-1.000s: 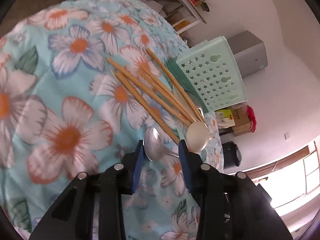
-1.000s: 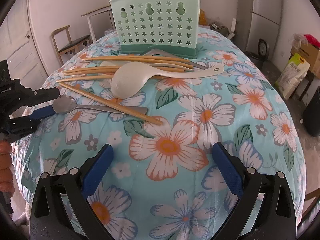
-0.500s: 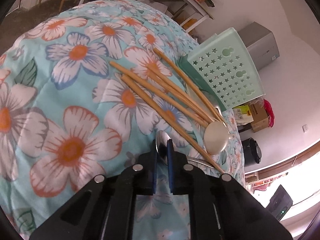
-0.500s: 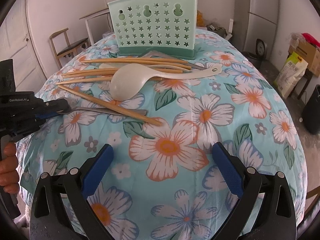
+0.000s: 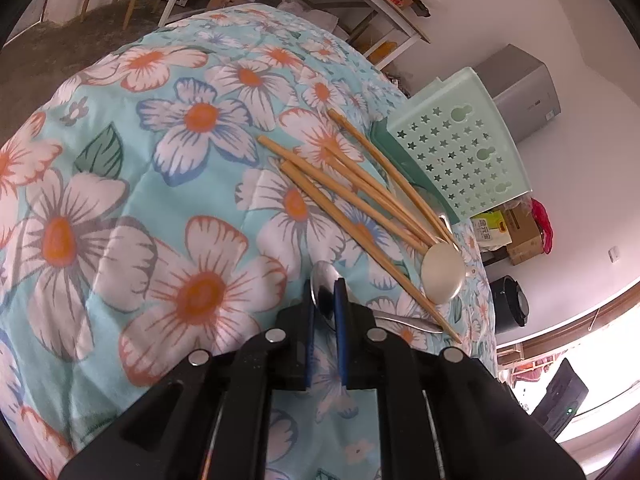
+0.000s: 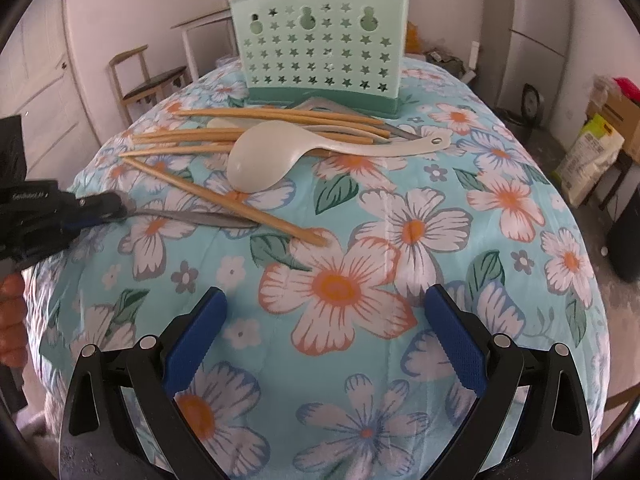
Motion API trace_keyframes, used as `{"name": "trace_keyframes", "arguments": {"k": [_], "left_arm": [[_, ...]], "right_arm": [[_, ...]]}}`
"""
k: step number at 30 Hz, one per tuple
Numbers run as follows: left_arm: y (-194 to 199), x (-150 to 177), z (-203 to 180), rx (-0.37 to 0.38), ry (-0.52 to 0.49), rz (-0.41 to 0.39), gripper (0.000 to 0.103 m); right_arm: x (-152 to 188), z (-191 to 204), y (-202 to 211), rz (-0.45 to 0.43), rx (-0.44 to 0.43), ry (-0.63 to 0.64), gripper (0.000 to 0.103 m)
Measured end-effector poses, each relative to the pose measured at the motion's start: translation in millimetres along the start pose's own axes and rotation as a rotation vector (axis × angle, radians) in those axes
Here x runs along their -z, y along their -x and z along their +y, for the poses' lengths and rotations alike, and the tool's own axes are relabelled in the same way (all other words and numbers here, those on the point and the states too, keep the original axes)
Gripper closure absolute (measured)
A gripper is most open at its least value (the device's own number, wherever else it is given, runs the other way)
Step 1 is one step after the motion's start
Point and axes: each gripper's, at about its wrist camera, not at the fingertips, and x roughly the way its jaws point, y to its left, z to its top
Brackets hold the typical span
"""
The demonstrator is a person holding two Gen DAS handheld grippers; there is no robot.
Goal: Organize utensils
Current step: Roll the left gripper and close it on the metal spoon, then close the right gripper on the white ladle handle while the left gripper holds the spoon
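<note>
A metal spoon (image 5: 325, 277) lies on the flowered cloth, and my left gripper (image 5: 325, 294) is shut on its bowl. Its handle (image 6: 200, 218) runs right, under a lone wooden chopstick (image 6: 240, 208). The right wrist view shows the left gripper (image 6: 100, 208) at the left edge of the table. My right gripper (image 6: 322, 312) hangs open over the near cloth with nothing between its fingers. Several more chopsticks (image 6: 280, 114) and a white ladle (image 6: 264, 160) lie in front of the mint green utensil caddy (image 6: 320, 48), which stands at the far side.
The table is round, and its cloth (image 6: 400, 240) falls away at the edges. A wooden chair (image 6: 148, 80) stands back left, a fridge (image 6: 536, 40) back right, with boxes (image 6: 608, 120) and a black bin (image 6: 628, 240) on the floor at right. A hand (image 6: 10, 320) holds the left gripper's handle.
The left gripper's jaws stood open around the spoon's bowl and have since shut on it. The left gripper has shifted slightly. The right gripper has stayed still and open.
</note>
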Motion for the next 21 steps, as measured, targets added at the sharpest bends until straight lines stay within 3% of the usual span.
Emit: {"name": "trace_keyframes", "arguments": {"k": [4,10,13,21], "left_arm": [[-0.1,-0.6,-0.6,-0.001,-0.012,0.001,0.094],[-0.1,-0.2,-2.2,-0.009,-0.026,-0.003,0.094],[-0.1,1.6,-4.3,-0.016,-0.042,-0.013,0.094],[-1.5,4.1,-3.6,-0.003,-0.072,-0.028,0.093]], "right_arm": [[-3.6,-6.0,10.5,0.014,-0.018,0.023,0.008],[-25.1,-19.2,49.9,-0.158,-0.006,0.110,0.010],[-41.8,-15.6,58.3,-0.233,0.040,0.232,0.016],[-63.9,4.0,15.2,-0.191,0.123,0.562,0.031]]}}
